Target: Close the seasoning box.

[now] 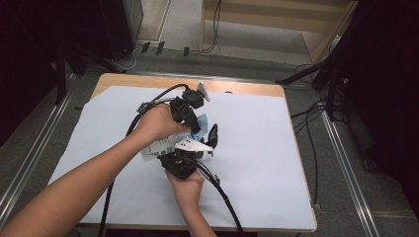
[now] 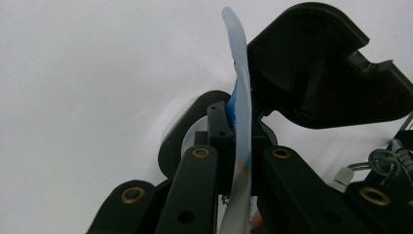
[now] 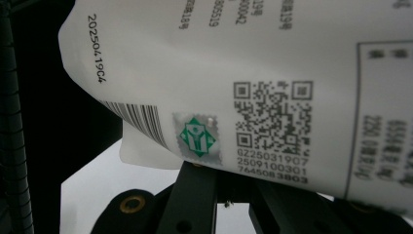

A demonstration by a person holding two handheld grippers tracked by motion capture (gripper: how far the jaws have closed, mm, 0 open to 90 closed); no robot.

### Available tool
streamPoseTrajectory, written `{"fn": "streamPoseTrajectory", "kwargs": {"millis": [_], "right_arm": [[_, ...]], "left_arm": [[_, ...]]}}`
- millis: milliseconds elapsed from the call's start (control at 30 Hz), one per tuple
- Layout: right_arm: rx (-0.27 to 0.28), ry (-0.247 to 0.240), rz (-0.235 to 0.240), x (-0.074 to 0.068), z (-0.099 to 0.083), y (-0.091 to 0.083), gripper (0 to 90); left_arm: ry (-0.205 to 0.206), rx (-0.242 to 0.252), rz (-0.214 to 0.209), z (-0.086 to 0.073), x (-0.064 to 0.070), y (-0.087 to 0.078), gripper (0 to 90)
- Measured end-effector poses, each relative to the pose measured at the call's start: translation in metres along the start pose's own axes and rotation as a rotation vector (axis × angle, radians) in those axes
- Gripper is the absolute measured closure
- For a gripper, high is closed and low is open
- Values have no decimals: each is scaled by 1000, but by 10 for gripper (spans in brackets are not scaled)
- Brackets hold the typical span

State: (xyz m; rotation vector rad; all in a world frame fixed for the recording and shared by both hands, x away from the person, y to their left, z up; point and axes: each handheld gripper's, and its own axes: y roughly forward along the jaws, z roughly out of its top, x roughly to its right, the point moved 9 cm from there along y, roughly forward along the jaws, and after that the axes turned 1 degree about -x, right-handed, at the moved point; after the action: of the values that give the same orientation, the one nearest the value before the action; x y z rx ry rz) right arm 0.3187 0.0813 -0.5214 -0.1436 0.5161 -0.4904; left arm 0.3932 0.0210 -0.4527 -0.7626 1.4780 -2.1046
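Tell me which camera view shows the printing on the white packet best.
The right gripper view: the white packet is close up, with its QR code, barcode, green seal and date code readable. The left gripper view shows it edge-on between the jaws. The high view shows it small between the hands, print illegible.

Wooden table (image 1: pixel 148 80) under pale sheet (image 1: pixel 257 148) (grey carpet (image 1: pixel 69 133) around), dark curtains (image 1: pixel 29 49)

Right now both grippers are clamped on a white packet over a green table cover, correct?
Not quite. Both grippers, left gripper and right gripper, do hold the white packet, but the table cover is pale blue-white, not green, as the high view shows.
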Motion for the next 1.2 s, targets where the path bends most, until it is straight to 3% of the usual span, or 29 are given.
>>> {"fn": "streamPoseTrajectory", "kwargs": {"millis": [433, 1200], "right_arm": [[-5, 4, 8, 1, -1, 0, 900], [-27, 1, 7, 3, -4, 1, 900]], "left_arm": [[-22, -8, 1, 1, -3, 1, 888], [-22, -15, 5, 4, 1, 2, 897]]}}
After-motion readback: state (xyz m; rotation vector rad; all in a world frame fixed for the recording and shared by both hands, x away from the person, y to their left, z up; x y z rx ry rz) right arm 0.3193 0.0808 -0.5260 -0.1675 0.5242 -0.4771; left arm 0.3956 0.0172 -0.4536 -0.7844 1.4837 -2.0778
